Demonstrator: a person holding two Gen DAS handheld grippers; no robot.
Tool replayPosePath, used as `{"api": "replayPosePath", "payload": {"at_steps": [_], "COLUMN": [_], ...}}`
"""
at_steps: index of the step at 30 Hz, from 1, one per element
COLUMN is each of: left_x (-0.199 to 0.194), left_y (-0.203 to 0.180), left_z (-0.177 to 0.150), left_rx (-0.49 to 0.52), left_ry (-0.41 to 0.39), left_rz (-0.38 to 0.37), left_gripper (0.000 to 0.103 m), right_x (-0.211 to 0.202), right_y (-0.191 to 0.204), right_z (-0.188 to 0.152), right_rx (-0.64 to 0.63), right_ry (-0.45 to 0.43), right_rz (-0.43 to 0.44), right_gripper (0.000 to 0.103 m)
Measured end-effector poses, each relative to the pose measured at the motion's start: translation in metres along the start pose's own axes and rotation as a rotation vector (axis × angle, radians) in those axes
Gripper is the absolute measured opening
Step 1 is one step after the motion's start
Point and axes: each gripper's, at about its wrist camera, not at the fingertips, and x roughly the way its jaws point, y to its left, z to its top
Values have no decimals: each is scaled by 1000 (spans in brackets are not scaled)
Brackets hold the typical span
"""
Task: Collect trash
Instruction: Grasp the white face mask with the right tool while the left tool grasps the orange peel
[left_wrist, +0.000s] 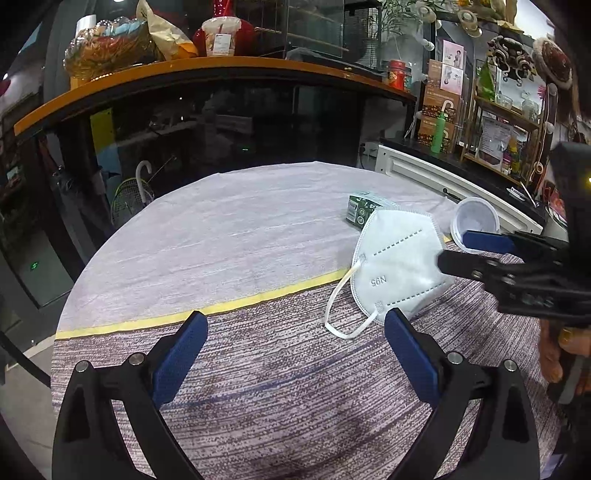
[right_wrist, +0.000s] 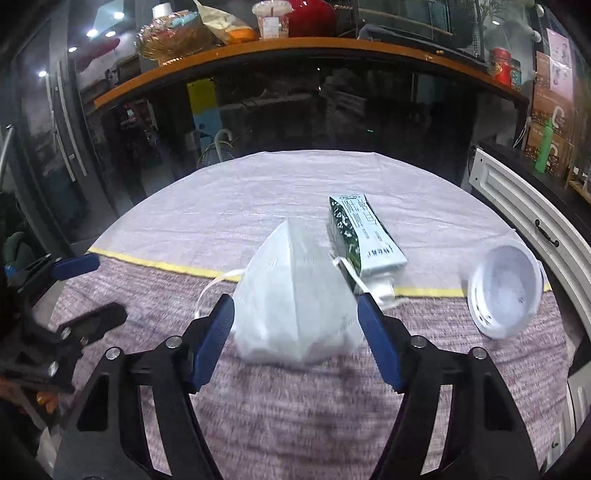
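A white N95 mask (left_wrist: 395, 258) (right_wrist: 295, 295) lies on the round table, its folded ridge up. My right gripper (right_wrist: 295, 314) (left_wrist: 452, 248) straddles it, a blue pad close to each side of the mask and the jaws still apart. Behind the mask, a green and white drink carton (right_wrist: 365, 232) (left_wrist: 364, 208) lies on its side. A white plastic cup (right_wrist: 506, 291) (left_wrist: 476, 221) is tipped over to the right. My left gripper (left_wrist: 295, 332) (right_wrist: 86, 293) hovers open over bare cloth to the left of the mask, holding nothing.
The table's cloth (left_wrist: 229, 236) is pale at the back and purple-striped in front, with a yellow band between. A white cabinet (right_wrist: 517, 206) runs along the right. Behind the table, a dark counter with an orange top (left_wrist: 221, 70) carries food items. A hand (left_wrist: 557, 354) shows at the right edge.
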Motion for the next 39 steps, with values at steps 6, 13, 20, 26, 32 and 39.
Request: {"api": "replayPosePath", "payload": {"at_steps": [6, 13, 20, 26, 32, 39], "left_x": [13, 23, 36, 67, 111, 144], "left_y": [-8, -8, -23, -49, -82, -100], "left_z": [9, 13, 16, 25, 34, 37], "left_rx": [39, 53, 101, 141, 171, 143], "left_ry": [-1, 7, 38, 113, 194, 262], "left_rz": [-27, -42, -66, -116, -121, -76], "left_gripper": [95, 95, 95, 95, 89, 67], "right_x": [30, 3, -64, -96, -107, -113], "right_y": [-2, -12, -34, -52, -70, -81], "right_z": [6, 4, 0, -13, -27, -41], "right_rx": [22, 57, 71, 97, 142, 165], "right_ry": [58, -7, -111, -146, -145, -143], "right_rz": [22, 57, 21, -29, -60, -75], "right_gripper": [23, 6, 6, 6, 6, 6]}}
